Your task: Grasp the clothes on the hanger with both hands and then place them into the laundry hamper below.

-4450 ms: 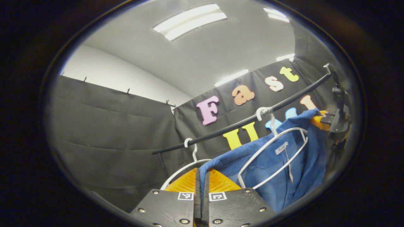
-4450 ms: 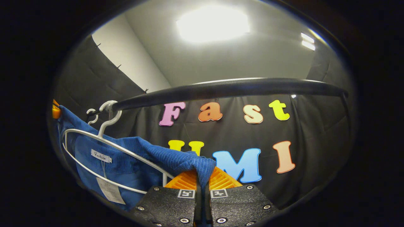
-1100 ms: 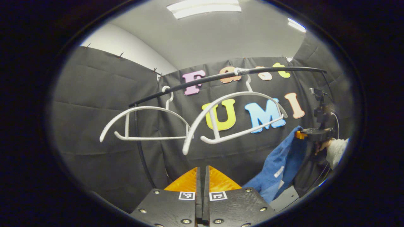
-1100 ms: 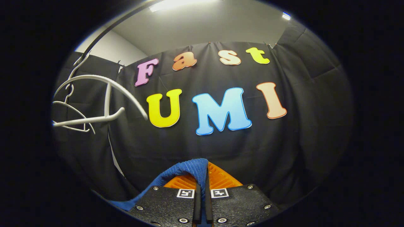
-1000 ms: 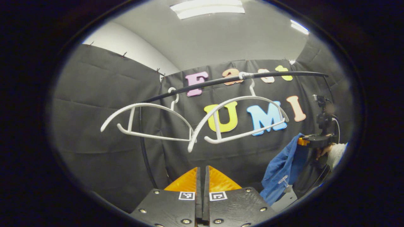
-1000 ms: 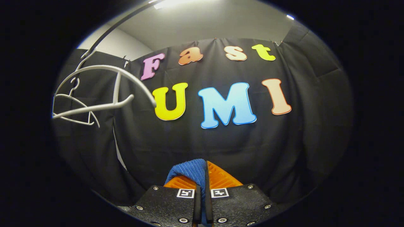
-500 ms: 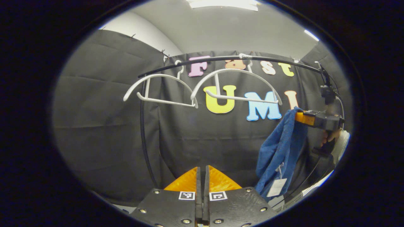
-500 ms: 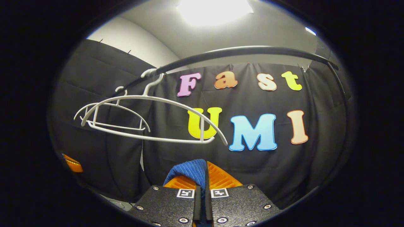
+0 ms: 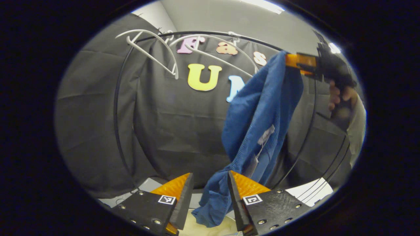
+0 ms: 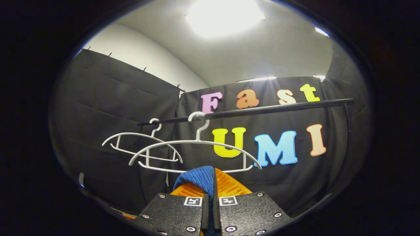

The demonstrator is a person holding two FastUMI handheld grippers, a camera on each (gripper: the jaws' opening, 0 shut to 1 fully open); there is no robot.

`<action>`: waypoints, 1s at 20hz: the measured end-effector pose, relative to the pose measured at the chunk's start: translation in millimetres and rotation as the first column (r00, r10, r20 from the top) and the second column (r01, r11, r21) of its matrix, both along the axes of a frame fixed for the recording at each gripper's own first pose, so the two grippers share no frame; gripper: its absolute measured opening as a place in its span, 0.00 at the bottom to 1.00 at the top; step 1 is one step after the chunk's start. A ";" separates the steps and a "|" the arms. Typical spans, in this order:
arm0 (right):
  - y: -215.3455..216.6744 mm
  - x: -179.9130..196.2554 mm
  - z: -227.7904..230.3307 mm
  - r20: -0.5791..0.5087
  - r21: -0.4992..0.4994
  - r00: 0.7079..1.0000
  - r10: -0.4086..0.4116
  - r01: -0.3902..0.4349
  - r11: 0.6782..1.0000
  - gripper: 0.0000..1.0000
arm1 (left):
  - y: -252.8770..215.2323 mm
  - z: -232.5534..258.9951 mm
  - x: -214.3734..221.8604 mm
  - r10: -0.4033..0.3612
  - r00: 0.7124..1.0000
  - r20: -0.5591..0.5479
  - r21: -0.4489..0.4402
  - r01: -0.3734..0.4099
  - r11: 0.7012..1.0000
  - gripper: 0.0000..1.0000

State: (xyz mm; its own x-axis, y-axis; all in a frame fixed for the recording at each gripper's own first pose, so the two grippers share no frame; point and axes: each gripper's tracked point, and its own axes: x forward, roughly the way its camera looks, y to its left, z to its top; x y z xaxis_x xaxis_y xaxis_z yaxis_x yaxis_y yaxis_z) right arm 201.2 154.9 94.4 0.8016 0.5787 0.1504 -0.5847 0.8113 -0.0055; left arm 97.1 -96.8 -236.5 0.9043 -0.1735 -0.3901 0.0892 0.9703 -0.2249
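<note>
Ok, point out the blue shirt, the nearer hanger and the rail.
shirt (image 9: 259, 108), left gripper view, on the hanging body of the cloth.
nearer hanger (image 10: 193, 142), right gripper view, on its top arc.
rail (image 10: 279, 108), right gripper view, on the bare bar.

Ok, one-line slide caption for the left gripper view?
Open left gripper beneath blue garment hanging from right gripper.

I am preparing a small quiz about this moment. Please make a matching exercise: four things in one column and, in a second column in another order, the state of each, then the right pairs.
Things:
1. left gripper
2. right gripper
3. blue garment
4. two white hangers

States:
A. bare, hooked on the black rail
B. open
C. hanging down from one pinched end
D. shut on cloth

Pairs: 1-B, 2-D, 3-C, 4-A
</note>
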 end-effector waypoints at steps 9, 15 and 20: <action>46.3 -74.4 48.4 0.034 0.050 0.997 0.072 -0.073 0.996 0.05 | -13.1 -21.3 -52.0 -0.022 0.996 -0.088 -0.158 0.008 0.987 0.64; 54.4 -101.5 37.4 0.015 0.027 0.999 0.052 -0.053 0.998 0.05 | 57.6 -14.0 -70.9 0.087 0.993 -0.080 -0.031 -0.090 0.995 0.02; 43.7 -109.2 -17.1 -0.092 -0.016 0.995 0.035 -0.037 0.999 0.05 | 113.8 44.8 -68.3 0.133 0.990 0.040 -0.025 -0.132 0.991 0.01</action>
State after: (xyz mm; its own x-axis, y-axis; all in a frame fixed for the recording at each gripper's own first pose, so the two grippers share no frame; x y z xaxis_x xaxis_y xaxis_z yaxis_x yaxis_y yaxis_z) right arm 92.0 198.6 77.3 0.7900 0.6094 0.0672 -0.6122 0.7899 0.0352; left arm 28.8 17.0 -191.7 0.9351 -0.0596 -0.3494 -0.0300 0.9690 -0.2454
